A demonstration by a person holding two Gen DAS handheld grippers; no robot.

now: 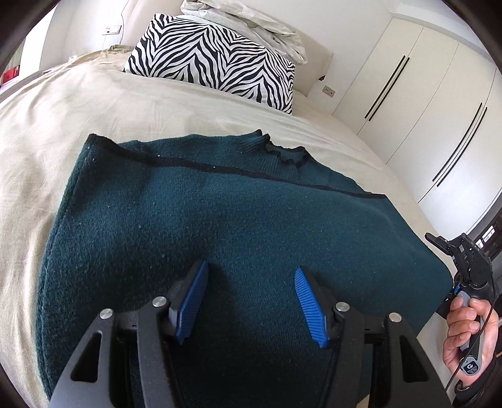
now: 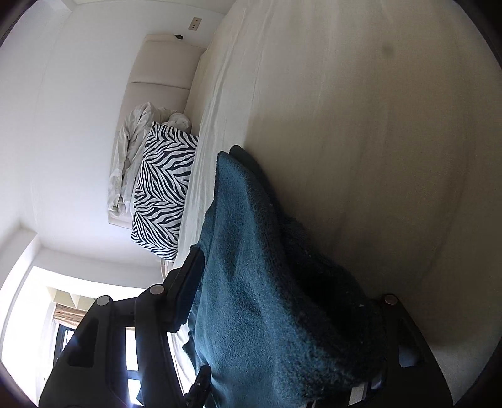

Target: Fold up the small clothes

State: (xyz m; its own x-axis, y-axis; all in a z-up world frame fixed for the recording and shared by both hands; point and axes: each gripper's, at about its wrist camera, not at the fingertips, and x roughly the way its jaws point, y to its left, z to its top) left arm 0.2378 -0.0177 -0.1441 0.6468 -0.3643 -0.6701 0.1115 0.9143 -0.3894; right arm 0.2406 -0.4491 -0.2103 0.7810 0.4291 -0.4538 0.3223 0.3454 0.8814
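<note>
A dark teal knit sweater (image 1: 219, 226) lies spread on the beige bed sheet (image 1: 62, 125), collar toward the far side. My left gripper (image 1: 251, 292) hovers just above the sweater's near part, jaws wide open, blue pads (image 1: 193, 301) empty. My right gripper shows at the sweater's right edge in the left wrist view (image 1: 464, 260), held in a hand. In the right wrist view, rolled sideways, the sweater (image 2: 266, 282) drapes between and over the right gripper's fingers (image 2: 188, 288), filling the gap; the tips are hidden by cloth.
A zebra-print pillow (image 1: 213, 59) and crumpled white bedding (image 1: 251, 22) lie at the head of the bed. White wardrobe doors (image 1: 423, 110) stand to the right. A window (image 2: 78, 329) shows behind the right gripper.
</note>
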